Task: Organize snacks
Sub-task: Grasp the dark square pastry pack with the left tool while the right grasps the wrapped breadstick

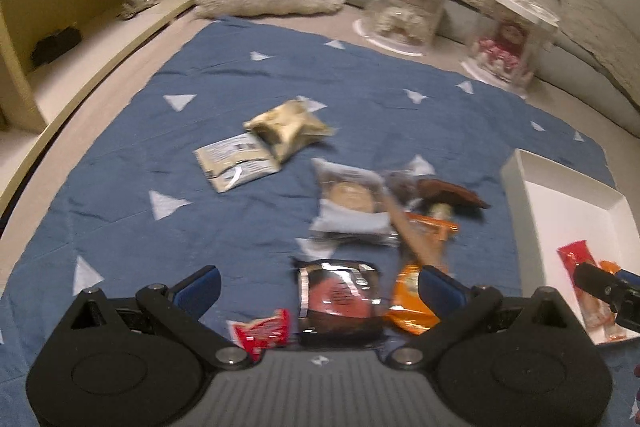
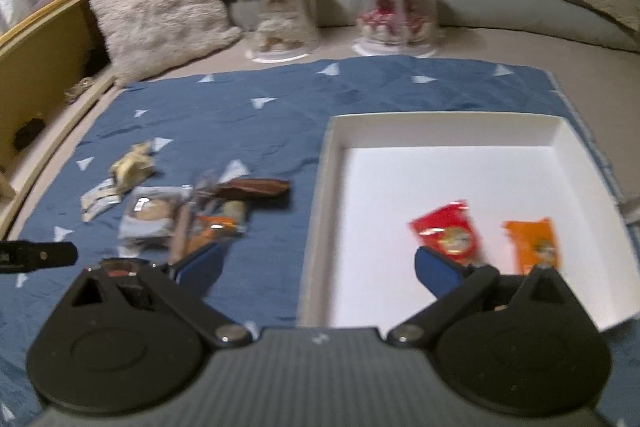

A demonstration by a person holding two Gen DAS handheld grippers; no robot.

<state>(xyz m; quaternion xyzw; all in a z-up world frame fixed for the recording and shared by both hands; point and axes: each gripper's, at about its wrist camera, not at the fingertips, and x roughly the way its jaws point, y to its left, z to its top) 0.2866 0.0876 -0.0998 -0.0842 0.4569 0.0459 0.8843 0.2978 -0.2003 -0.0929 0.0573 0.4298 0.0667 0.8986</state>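
Note:
Several snack packets lie on a blue cloth (image 1: 240, 235): a black-and-red packet (image 1: 338, 297), a small red one (image 1: 262, 331), an orange one (image 1: 412, 301), a grey cookie pack (image 1: 352, 203), a brown one (image 1: 448, 193), a gold one (image 1: 286, 125). My left gripper (image 1: 320, 287) is open, with the black-and-red packet between its jaws. My right gripper (image 2: 318, 265) is open and empty over the near left edge of a white tray (image 2: 440, 123), which holds a red packet (image 2: 448, 231) and an orange packet (image 2: 534, 241). The tray also shows in the left wrist view (image 1: 516, 183).
Two clear display cases (image 2: 280, 15) (image 2: 394, 7) stand beyond the cloth. A fluffy pillow (image 2: 160, 3) leans at the back left. A wooden shelf unit (image 1: 60, 7) runs along the left. The left gripper's tip (image 2: 40, 255) shows in the right wrist view.

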